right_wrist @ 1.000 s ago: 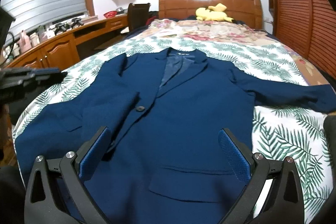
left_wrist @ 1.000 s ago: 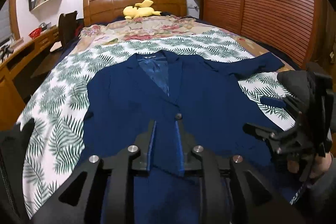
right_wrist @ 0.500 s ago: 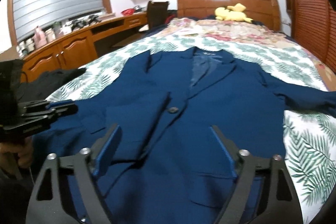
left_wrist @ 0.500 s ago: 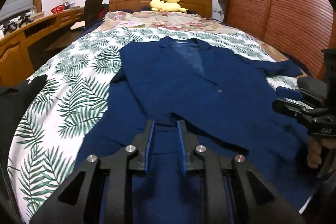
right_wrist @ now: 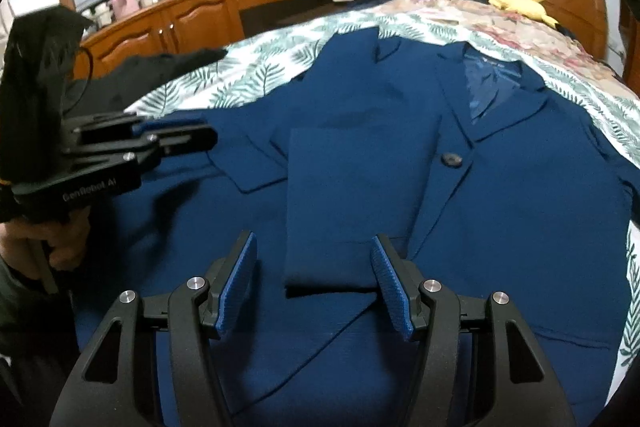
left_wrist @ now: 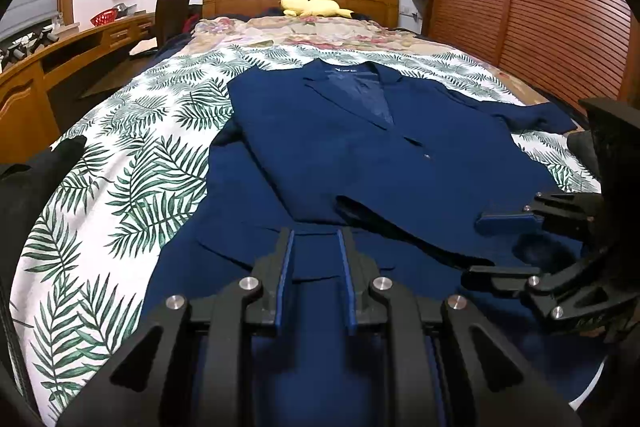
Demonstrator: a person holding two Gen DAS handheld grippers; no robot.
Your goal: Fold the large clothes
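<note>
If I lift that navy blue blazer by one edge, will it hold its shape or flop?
The navy blue woven blazer will likely drape and sag: one sleeve already lies folded flat across its front. It probably grips well, since the weave looks matte. The lapels may hold their crease somewhat.

A navy blue jacket (left_wrist: pixel 360 155) lies on a white bedspread (left_wrist: pixel 132 163) patterned with green fern leaves. The plush toy (left_wrist: pixel 314 2) is yellow.

Dim, even indoor light with soft shadows; heavy fisheye bending and black corners; the right-wrist view is slightly motion-blurred at left.
</note>
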